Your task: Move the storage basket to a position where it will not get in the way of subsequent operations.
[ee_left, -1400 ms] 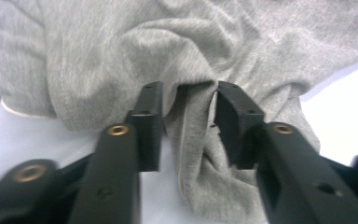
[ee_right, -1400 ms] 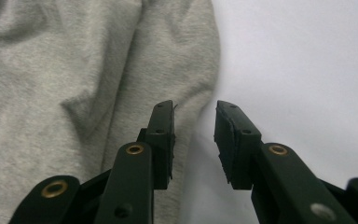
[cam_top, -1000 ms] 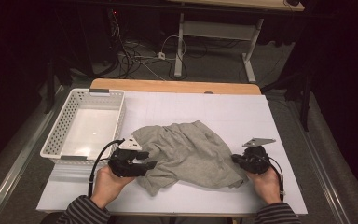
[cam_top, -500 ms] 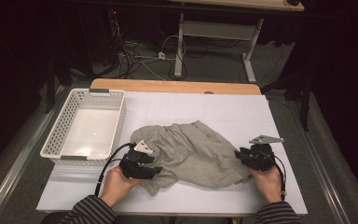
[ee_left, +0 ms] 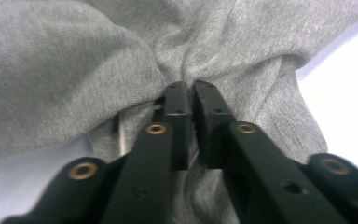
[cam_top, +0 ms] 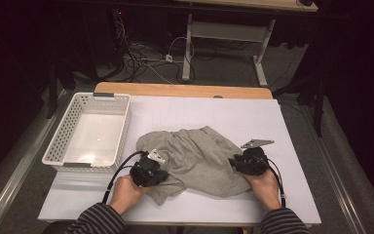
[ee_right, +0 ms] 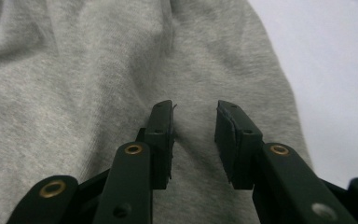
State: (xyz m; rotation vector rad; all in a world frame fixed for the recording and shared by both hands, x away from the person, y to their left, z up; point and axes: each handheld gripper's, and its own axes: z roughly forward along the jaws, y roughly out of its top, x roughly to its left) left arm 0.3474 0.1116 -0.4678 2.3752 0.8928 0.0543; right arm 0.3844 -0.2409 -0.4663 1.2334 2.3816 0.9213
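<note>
High view: grey cloth (cam_top: 197, 158) crumpled in the lower middle of the frame, on a white board (cam_top: 292, 122) laid over the table. Left gripper (cam_top: 161, 174) at the cloth's lower-left edge, right gripper (cam_top: 234, 163) at its right edge, a hand behind each. Basket (cam_top: 61, 141) sits at centre left, just beside the cloth's upper-left corner but not touching it. Plenty of bare board along the top and right of the frame, plus a thin strip along the bottom under the cloth. Wooden table edge (cam_top: 185, 90) peeks out past the board's far side, cables and desk legs on the floor beyond.

Left gripper view: jaws just been closing, now pinched tight on a bunched fold of cloth (ee_left: 121, 60), fabric gathering into wrinkles right at the tips. Sliver of white board at right and lower left.

Right gripper view: jaws parted, partway open, hovering over flat cloth (ee_right: 74, 84) with nothing squeezed between the pads; fabric shows through the gap. Cloth's edge runs diagonally down the right side of the frame, bare board beyond it in the upper right.
</note>
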